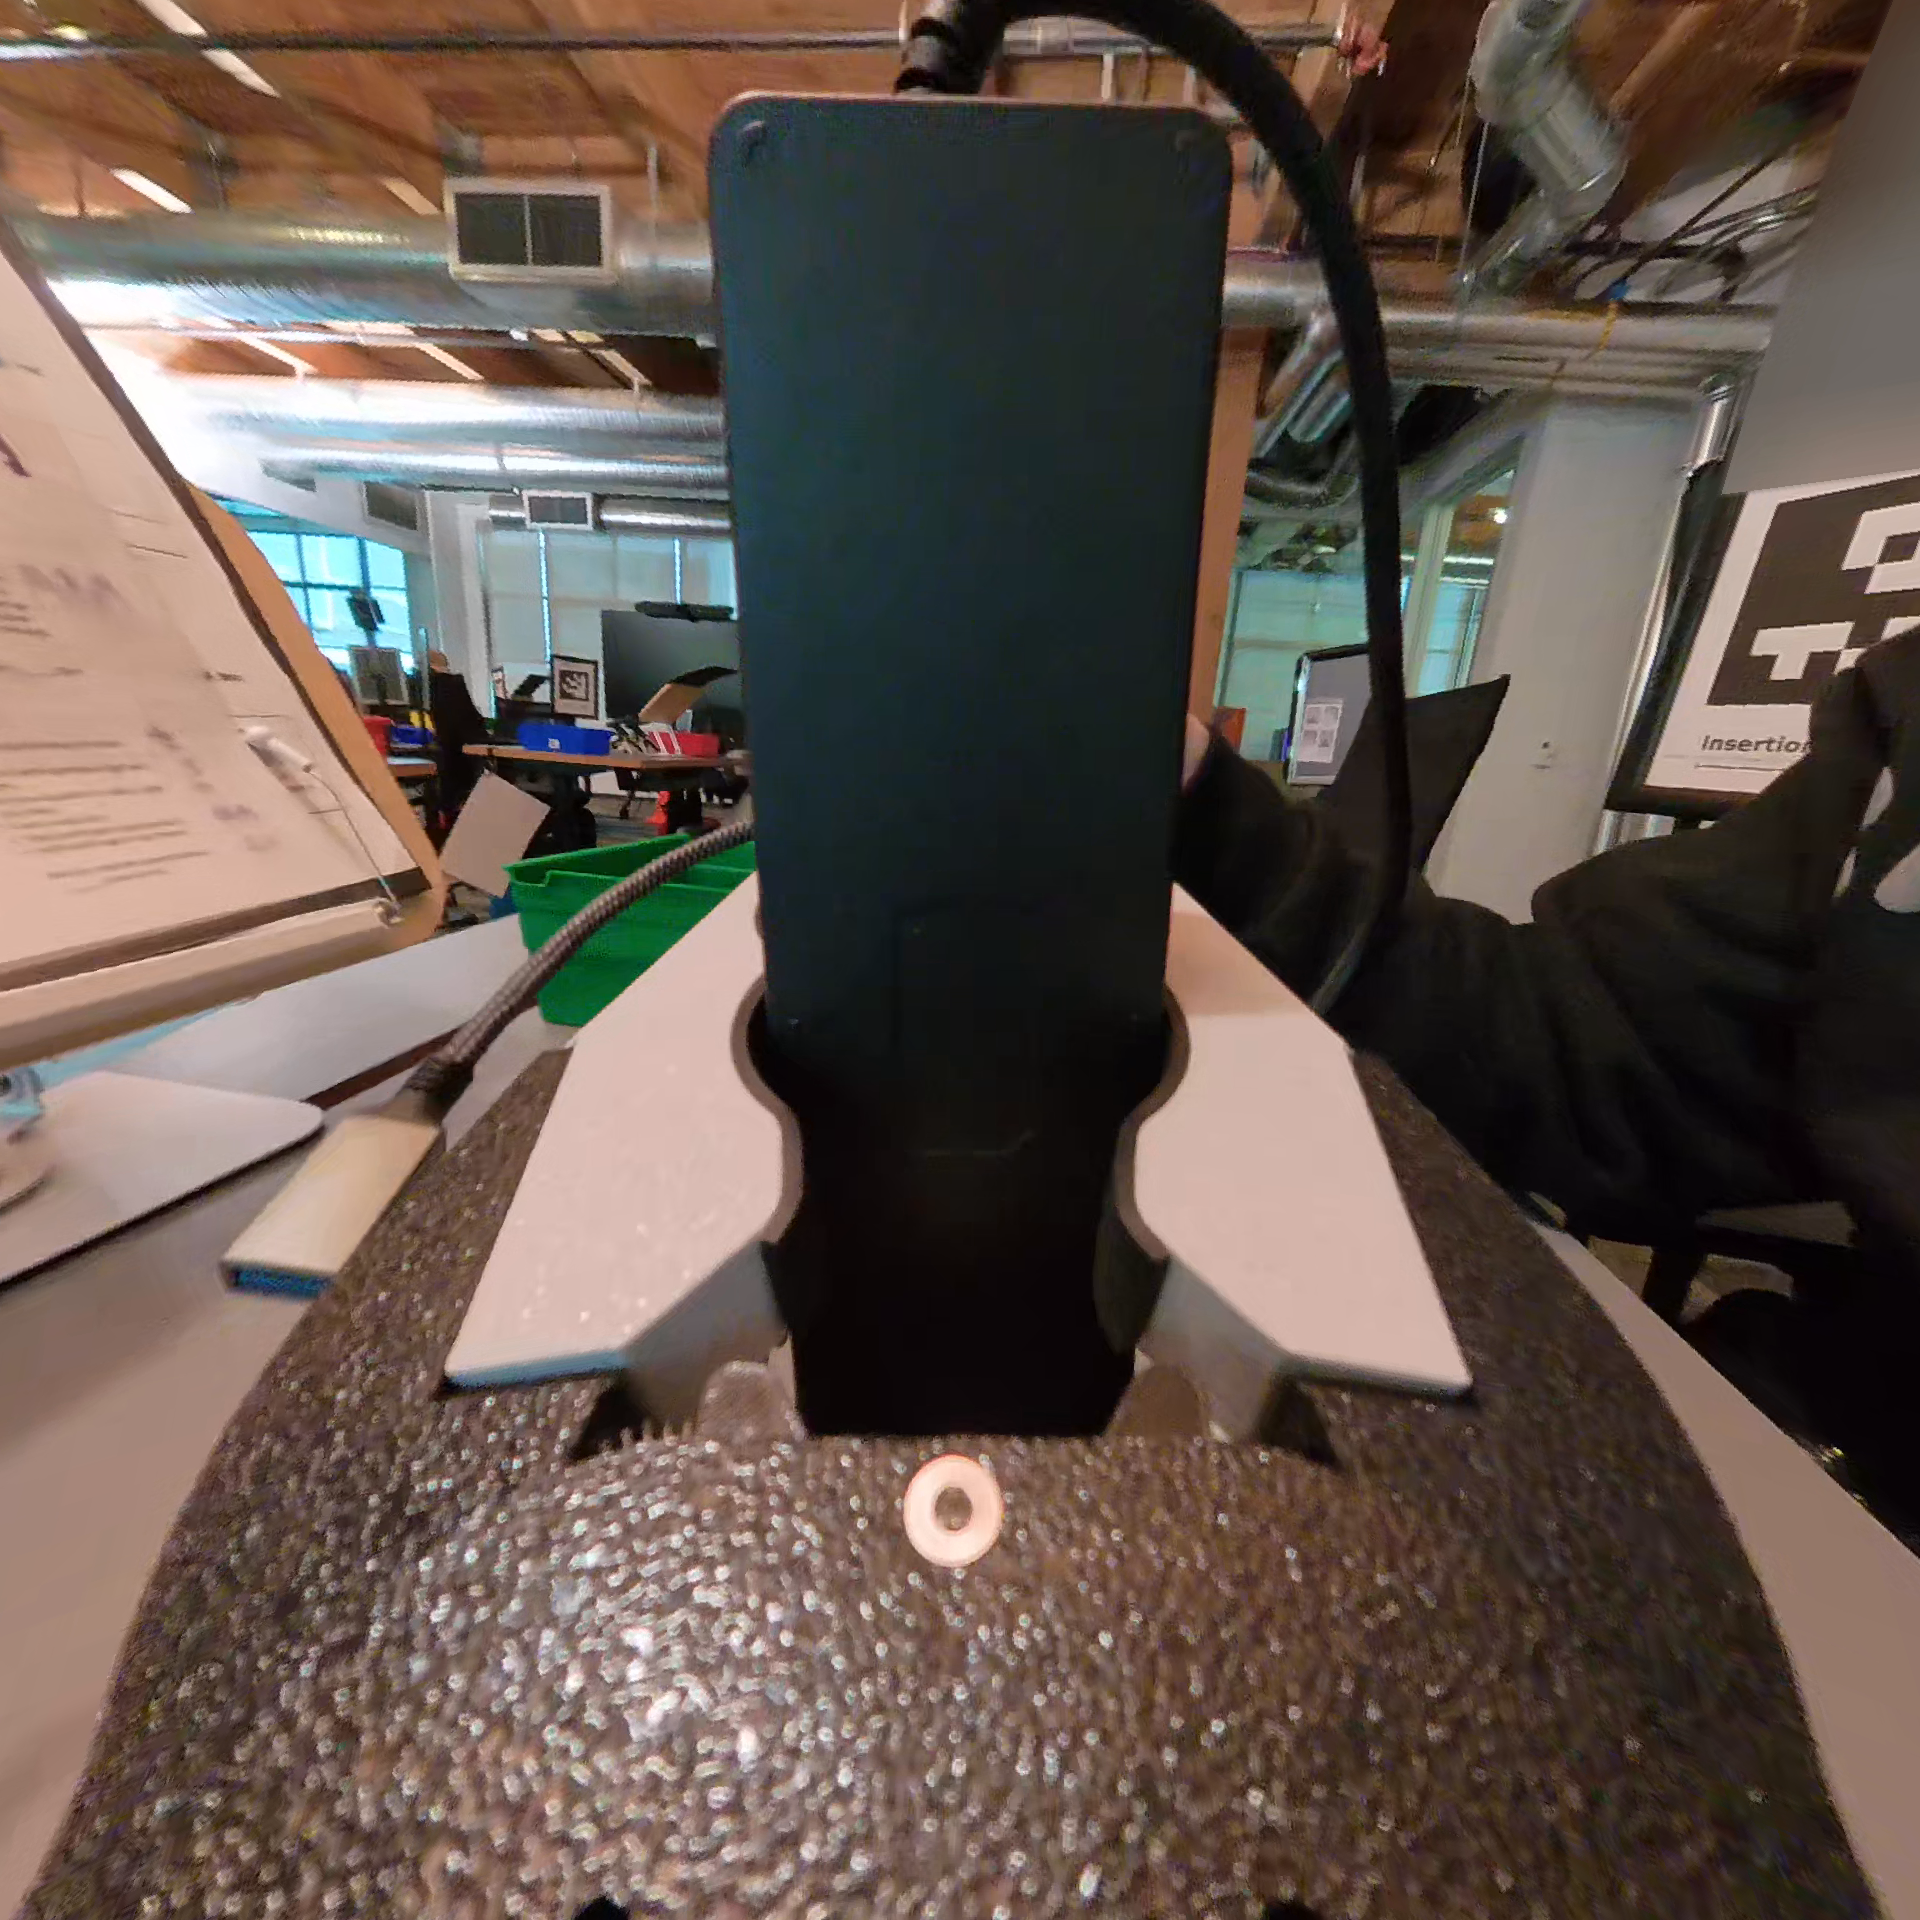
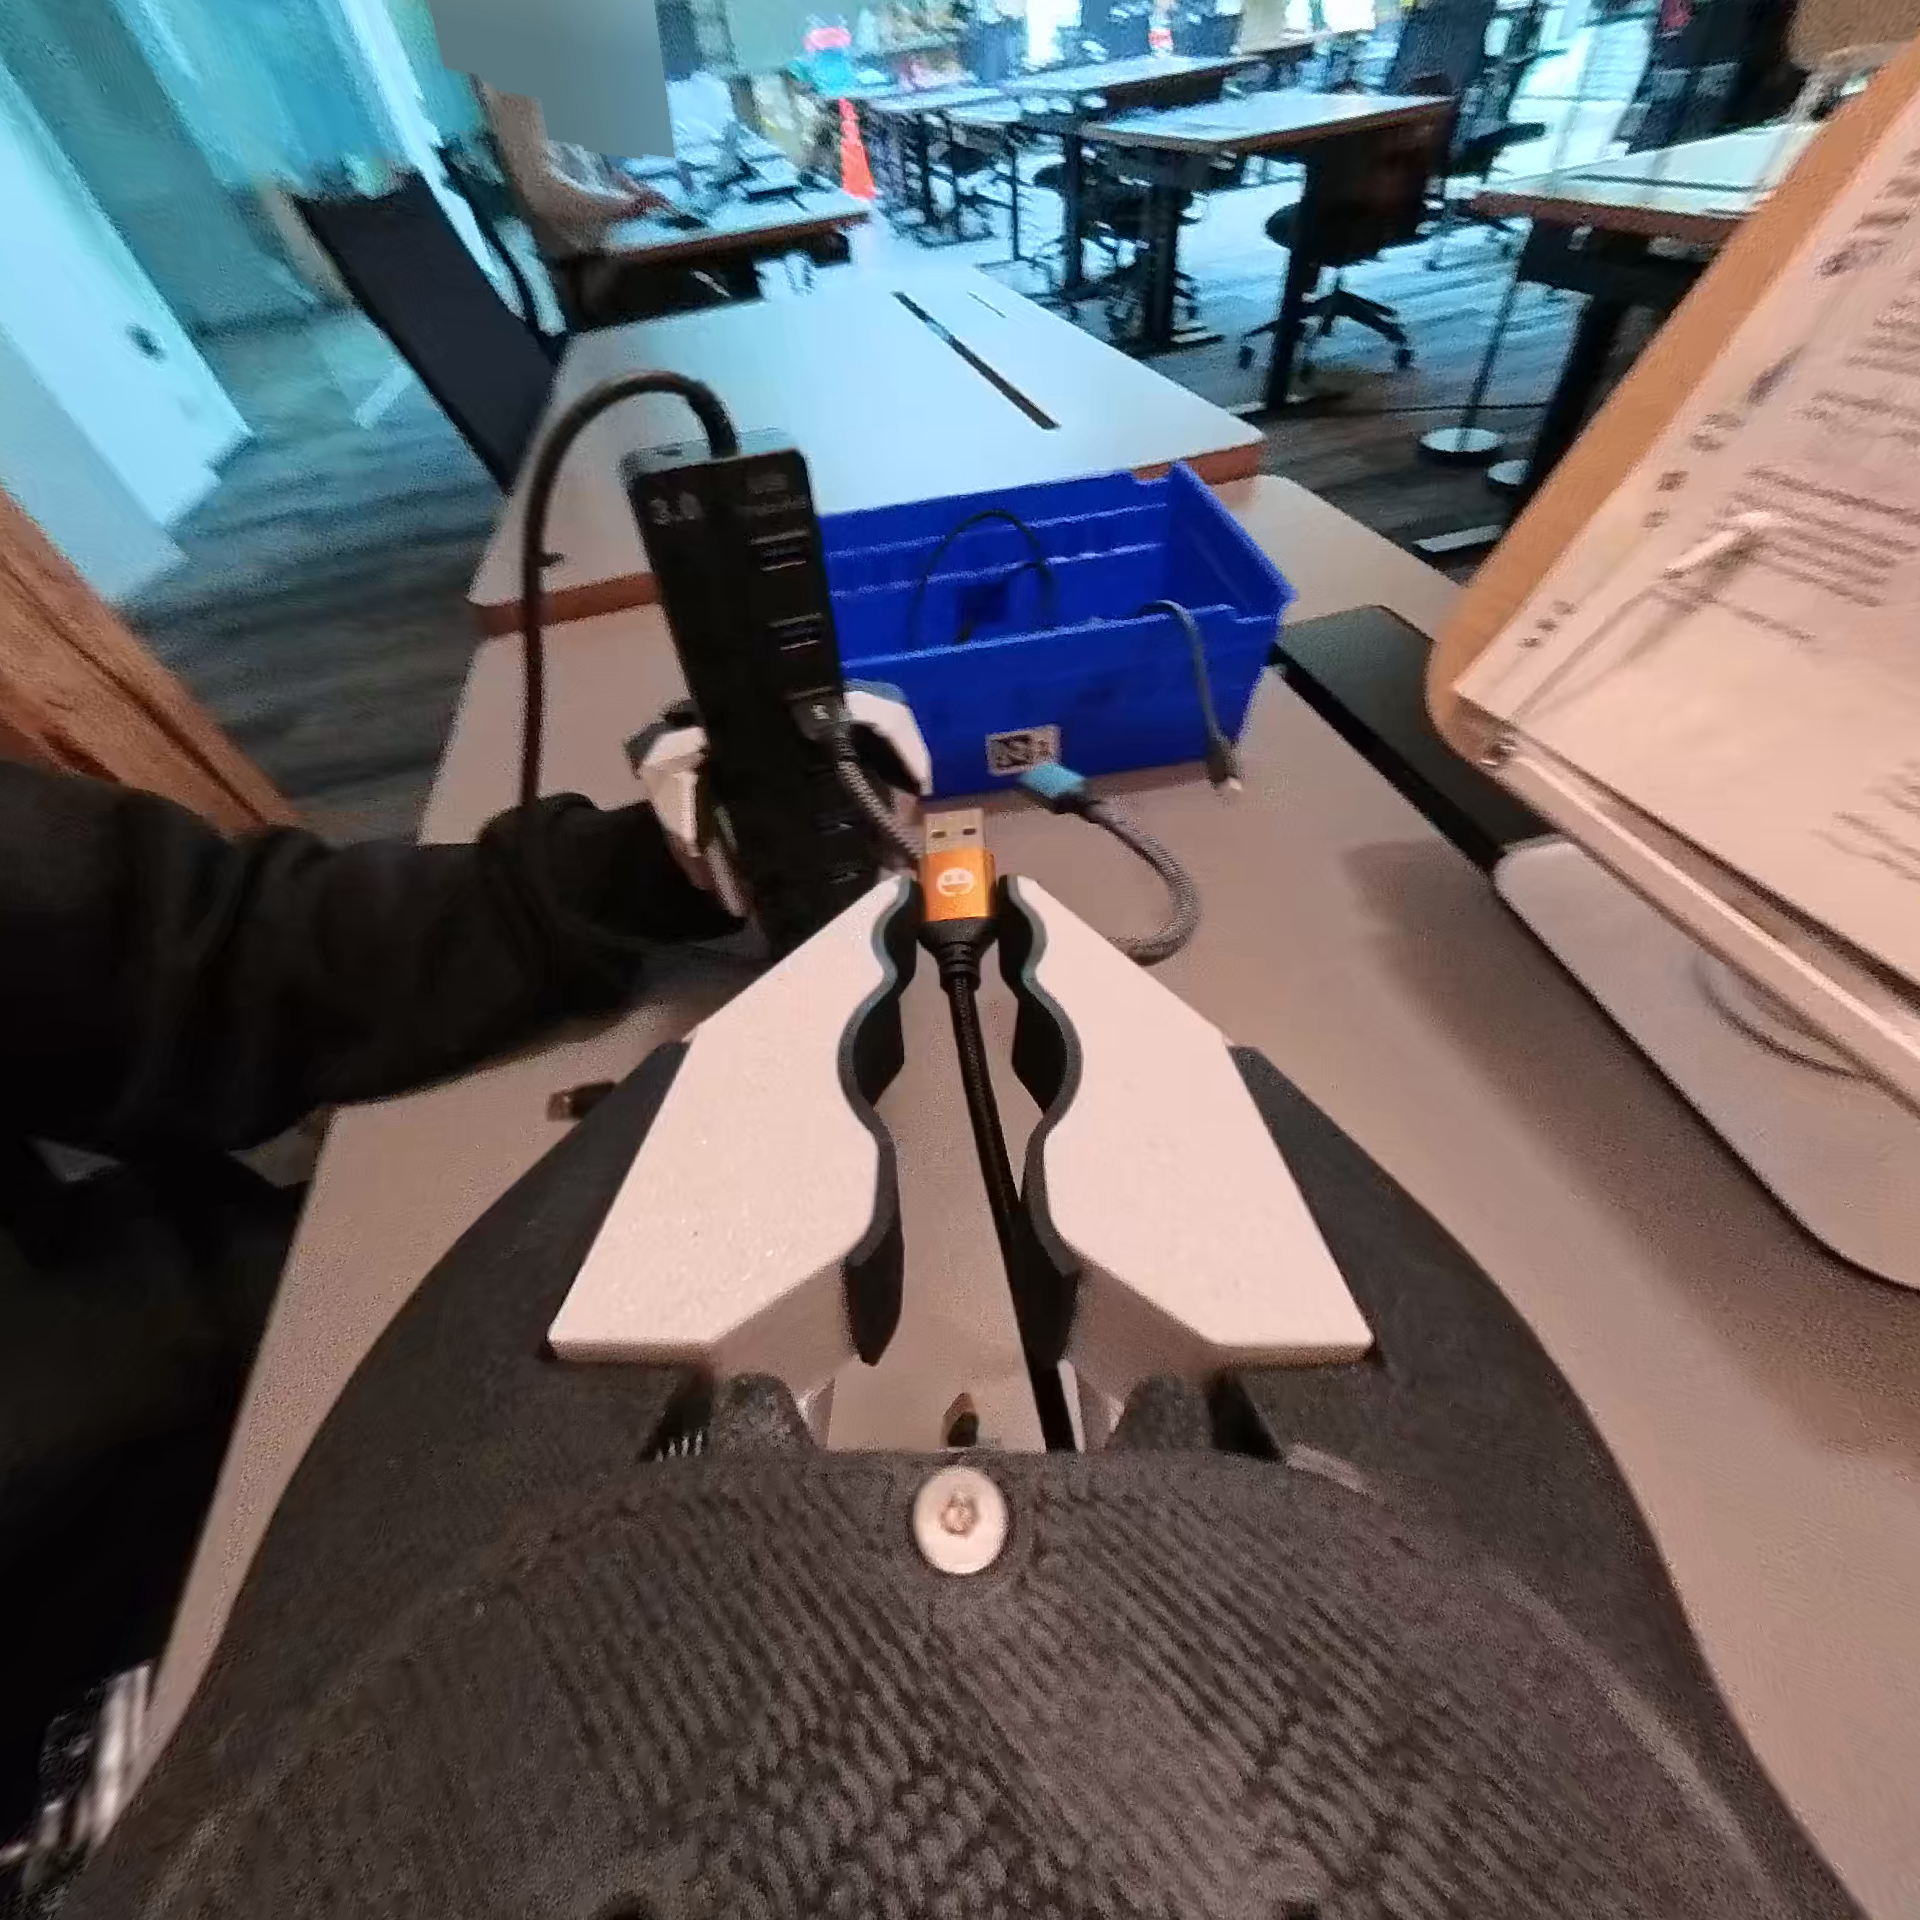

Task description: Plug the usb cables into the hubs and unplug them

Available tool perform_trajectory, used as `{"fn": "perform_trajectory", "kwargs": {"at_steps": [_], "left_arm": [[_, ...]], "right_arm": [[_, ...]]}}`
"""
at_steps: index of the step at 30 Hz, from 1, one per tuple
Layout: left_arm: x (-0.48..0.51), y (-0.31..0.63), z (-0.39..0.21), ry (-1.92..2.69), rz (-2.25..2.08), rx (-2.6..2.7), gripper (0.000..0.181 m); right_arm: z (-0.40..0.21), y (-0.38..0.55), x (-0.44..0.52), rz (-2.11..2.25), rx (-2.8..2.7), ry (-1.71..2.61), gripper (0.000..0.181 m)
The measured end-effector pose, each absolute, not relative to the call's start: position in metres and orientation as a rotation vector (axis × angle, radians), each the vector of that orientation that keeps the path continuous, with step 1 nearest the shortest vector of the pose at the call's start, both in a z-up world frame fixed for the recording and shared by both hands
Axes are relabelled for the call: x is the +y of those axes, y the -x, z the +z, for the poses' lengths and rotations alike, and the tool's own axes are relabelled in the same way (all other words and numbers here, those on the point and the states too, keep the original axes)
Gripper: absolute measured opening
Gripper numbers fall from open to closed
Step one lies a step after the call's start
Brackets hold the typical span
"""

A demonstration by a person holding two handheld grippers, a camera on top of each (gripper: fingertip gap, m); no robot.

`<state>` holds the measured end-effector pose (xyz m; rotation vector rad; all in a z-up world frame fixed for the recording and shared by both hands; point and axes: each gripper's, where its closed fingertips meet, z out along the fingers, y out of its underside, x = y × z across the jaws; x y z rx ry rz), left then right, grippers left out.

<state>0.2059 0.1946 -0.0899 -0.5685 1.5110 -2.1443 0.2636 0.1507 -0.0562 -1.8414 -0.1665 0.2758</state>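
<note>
My left gripper point(image 1: 966, 997) is shut on a black USB hub point(image 1: 966, 540) and holds it upright, with its plain back toward the left wrist camera. In the right wrist view the hub point(image 2: 743, 644) shows its row of ports, gripped low by the left gripper point(image 2: 784, 769). A grey braided cable point(image 2: 857, 790) sits in one middle port. My right gripper point(image 2: 958, 914) is shut on an orange USB plug point(image 2: 953, 878) with a black braided cable. Its metal tip points forward, just right of the hub's lower ports and apart from them.
A blue bin point(image 2: 1091, 665) holding cables stands behind the hub, and a green bin point(image 1: 613, 914) shows in the left wrist view. A loose silver plug with a blue tip point(image 2: 1049, 779) lies on the grey table point(image 2: 1351, 1039). A stand with papers point(image 2: 1714, 623) is at the right. A black sleeve point(image 2: 260, 935) is at the left.
</note>
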Motion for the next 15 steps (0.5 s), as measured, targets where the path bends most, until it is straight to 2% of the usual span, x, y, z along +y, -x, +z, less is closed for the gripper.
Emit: {"fn": "perform_trajectory", "kwargs": {"at_steps": [2,3,10,15], "left_arm": [[0.188,-0.207,-0.095,0.579,-2.134,1.550,0.066],[0.185,-0.207,-0.097,0.585,-2.142,1.560,0.062],[0.163,-0.205,-0.096,0.547,-2.190,1.589,0.062],[0.154,-0.203,-0.100,0.534,-2.190,1.632,0.062]], "right_arm": [[-0.046,-0.275,0.136,0.194,-0.150,1.832,0.014],[-0.036,-0.285,0.125,0.142,-0.113,1.805,0.014],[0.035,-0.358,0.024,-0.374,0.136,1.548,0.014],[0.050,-0.390,-0.022,-0.737,0.146,1.476,0.014]]}}
